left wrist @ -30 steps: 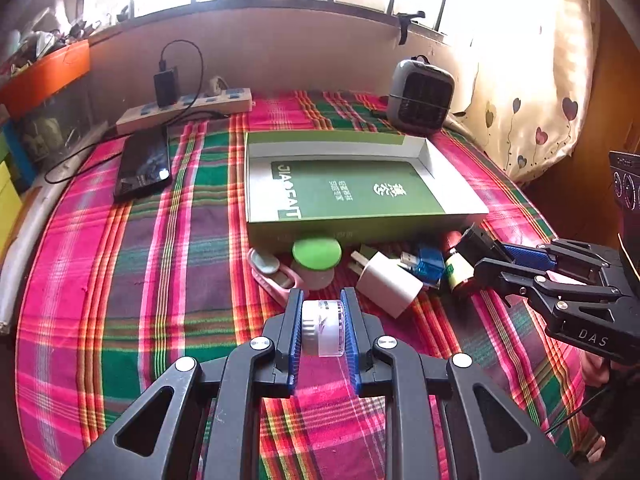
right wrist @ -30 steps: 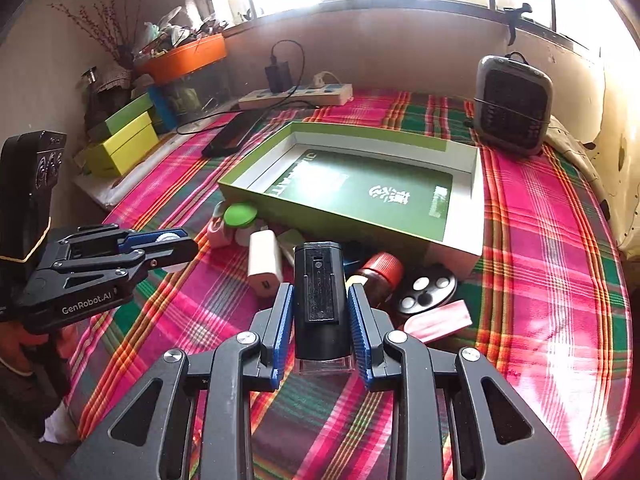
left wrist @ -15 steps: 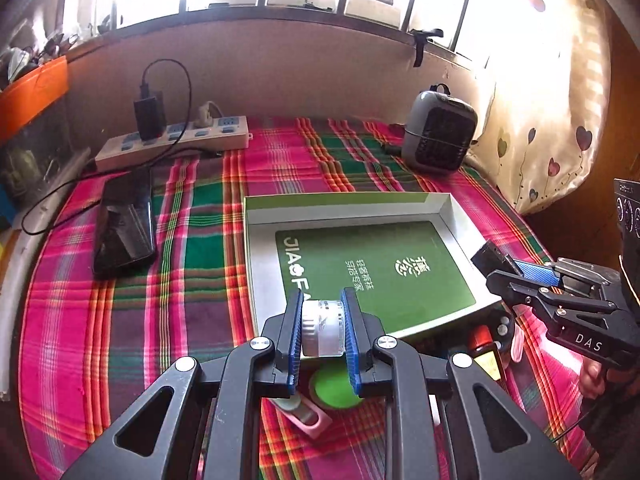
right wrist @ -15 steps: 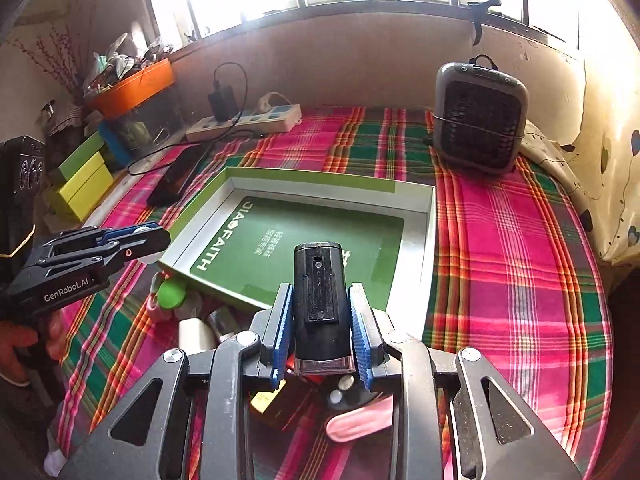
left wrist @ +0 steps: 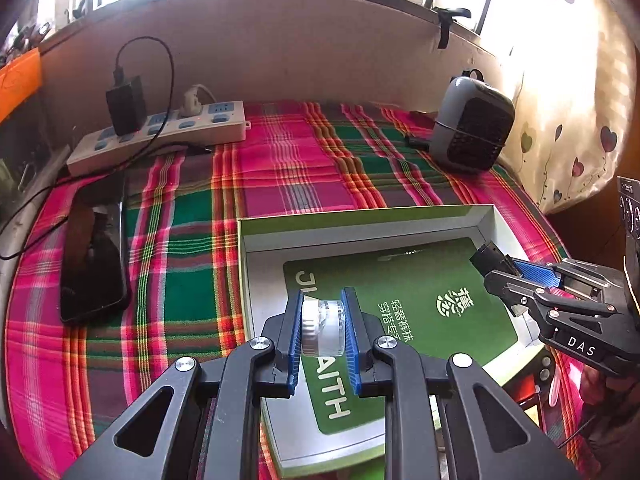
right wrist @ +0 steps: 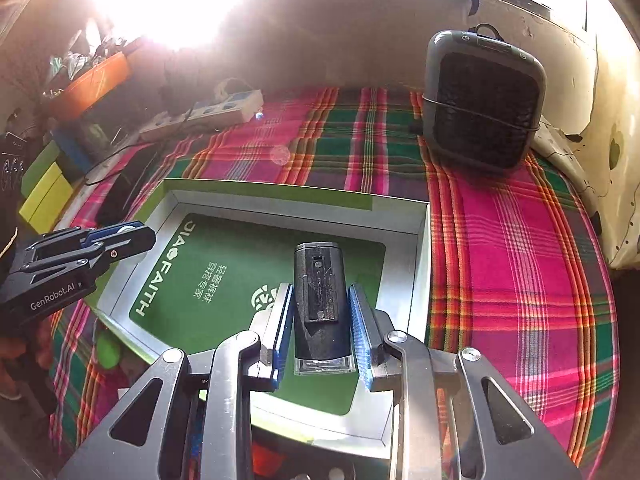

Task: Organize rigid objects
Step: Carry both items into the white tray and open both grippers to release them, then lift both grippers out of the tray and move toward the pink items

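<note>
Now both claws hover above the green box [left wrist: 362, 216]: left claw [left wrist: 322, 330] pinching a clear jar [left wrist: 323, 327], right claw [right wrist: 320, 320] clamping a black device [right wrist: 319, 296]; lower before releasing.

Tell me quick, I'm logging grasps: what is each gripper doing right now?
Left gripper: closed on a small clear jar with a white lid.
Right gripper: closed on a black rectangular device.
</note>
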Available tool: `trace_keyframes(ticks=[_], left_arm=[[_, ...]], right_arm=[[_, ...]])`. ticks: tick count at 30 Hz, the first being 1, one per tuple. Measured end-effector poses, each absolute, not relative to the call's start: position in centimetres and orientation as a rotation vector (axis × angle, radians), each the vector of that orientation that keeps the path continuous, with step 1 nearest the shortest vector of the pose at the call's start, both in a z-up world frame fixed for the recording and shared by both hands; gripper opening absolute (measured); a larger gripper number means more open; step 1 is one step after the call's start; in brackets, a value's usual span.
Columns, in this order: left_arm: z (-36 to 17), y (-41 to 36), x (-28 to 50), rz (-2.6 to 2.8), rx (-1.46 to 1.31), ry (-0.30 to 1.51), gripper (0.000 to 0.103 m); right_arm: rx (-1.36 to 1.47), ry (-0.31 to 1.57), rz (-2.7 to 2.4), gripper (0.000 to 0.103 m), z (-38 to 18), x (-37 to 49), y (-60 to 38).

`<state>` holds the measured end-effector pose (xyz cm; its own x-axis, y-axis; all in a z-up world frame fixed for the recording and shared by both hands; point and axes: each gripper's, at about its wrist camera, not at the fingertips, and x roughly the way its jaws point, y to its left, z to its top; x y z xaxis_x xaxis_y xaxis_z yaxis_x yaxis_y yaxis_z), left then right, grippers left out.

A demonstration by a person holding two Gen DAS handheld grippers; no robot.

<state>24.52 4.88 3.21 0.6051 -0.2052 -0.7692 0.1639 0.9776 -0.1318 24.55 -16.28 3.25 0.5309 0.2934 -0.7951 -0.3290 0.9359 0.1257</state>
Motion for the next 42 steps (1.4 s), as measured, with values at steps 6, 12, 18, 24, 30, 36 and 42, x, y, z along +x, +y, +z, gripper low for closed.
trace_keyframes(ticks=[6, 12, 18, 24, 30, 36, 42], left_arm=[[2.3, 4.5, 25.8, -0.207, -0.043, 0.907, 0.018], [2.1, 4.2, 26.1, -0.211, -0.034, 0.906, 0.018], [1.7, 4.0, 26.3, -0.205, -0.024, 0.914, 0.018], [1.7, 3.9, 26.4, -0.201, -0.008, 0.919, 0.019], [1.8, 3.9, 26.4, -0.211, -0.026, 0.922, 0.022], [2.5, 4.0, 25.5, -0.209, -0.032, 0.905, 0.04], [3.5, 4.5, 24.2, -0.201, -0.04, 0.88, 0.042]], right_arm=[[-0.045, 0.957, 0.348, 0.029, 2.4, 26.0, -16.3], [-0.057, 0.963, 0.347, 0.029, 1.9, 26.7, -16.0], [-0.056, 0.964, 0.345, 0.029, 1.7, 26.9, -16.0], [-0.067, 0.957, 0.337, 0.029, 1.6, 27.0, -15.8], [-0.064, 0.95, 0.333, 0.029, 1.6, 27.0, -15.8], [-0.068, 0.93, 0.332, 0.035, 2.2, 26.5, -15.9], [-0.047, 0.907, 0.335, 0.044, 3.1, 25.6, -16.2]])
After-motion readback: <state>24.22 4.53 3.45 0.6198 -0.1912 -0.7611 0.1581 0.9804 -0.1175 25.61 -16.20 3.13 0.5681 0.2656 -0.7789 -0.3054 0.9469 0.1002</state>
